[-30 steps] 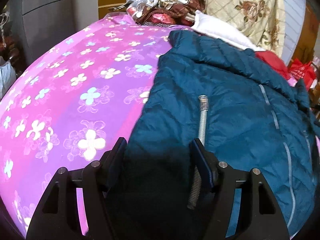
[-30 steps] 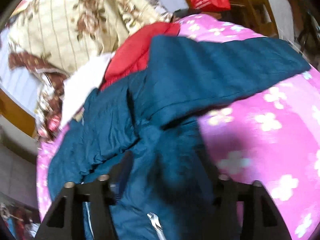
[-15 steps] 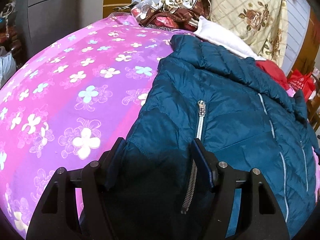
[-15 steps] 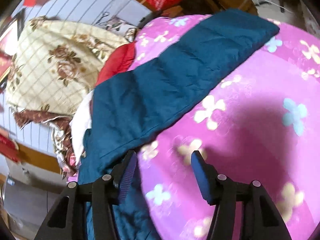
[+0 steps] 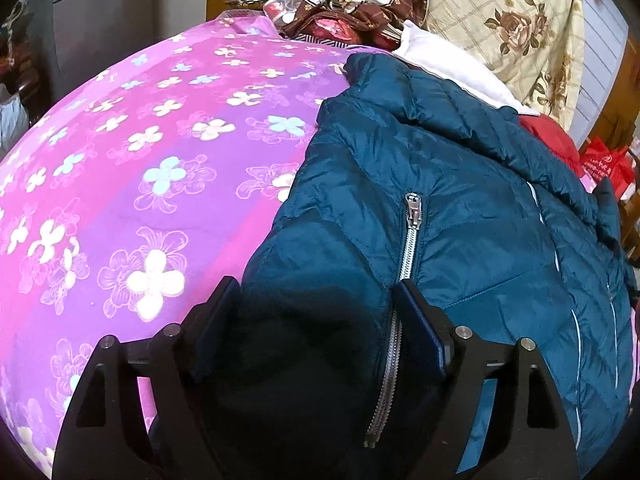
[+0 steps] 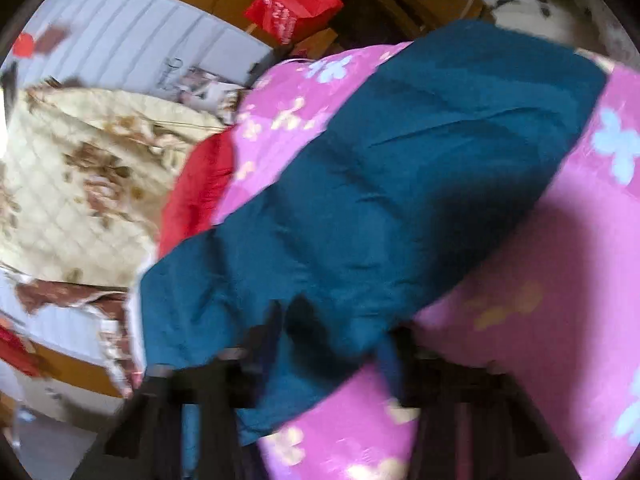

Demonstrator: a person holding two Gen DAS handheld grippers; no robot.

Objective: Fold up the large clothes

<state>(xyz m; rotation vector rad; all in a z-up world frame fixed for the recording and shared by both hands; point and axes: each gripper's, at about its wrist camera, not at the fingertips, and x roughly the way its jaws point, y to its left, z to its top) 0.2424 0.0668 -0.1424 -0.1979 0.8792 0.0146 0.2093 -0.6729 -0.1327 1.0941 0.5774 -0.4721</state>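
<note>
A dark teal quilted jacket (image 5: 460,216) lies spread on a pink flowered bedsheet (image 5: 160,168), its silver zipper (image 5: 410,236) running towards me. My left gripper (image 5: 316,308) is open and hovers low over the jacket's near hem, with the fabric between its fingers but not pinched. In the blurred right wrist view the jacket's sleeve (image 6: 400,184) stretches out across the sheet (image 6: 560,280). My right gripper (image 6: 328,344) is open just above the sleeve where it meets the body.
A cream rose-patterned quilt (image 5: 508,28), a white cloth (image 5: 452,68), a red garment (image 5: 548,140) and a brown patterned heap (image 5: 352,8) are piled at the bed's head. A red bag (image 6: 292,0) and wooden furniture stand beyond the bed's edge.
My right gripper has swung from the jacket body out over the sheet and back onto the sleeve. My left gripper has stayed over the hem, and the zipper now lies flatter.
</note>
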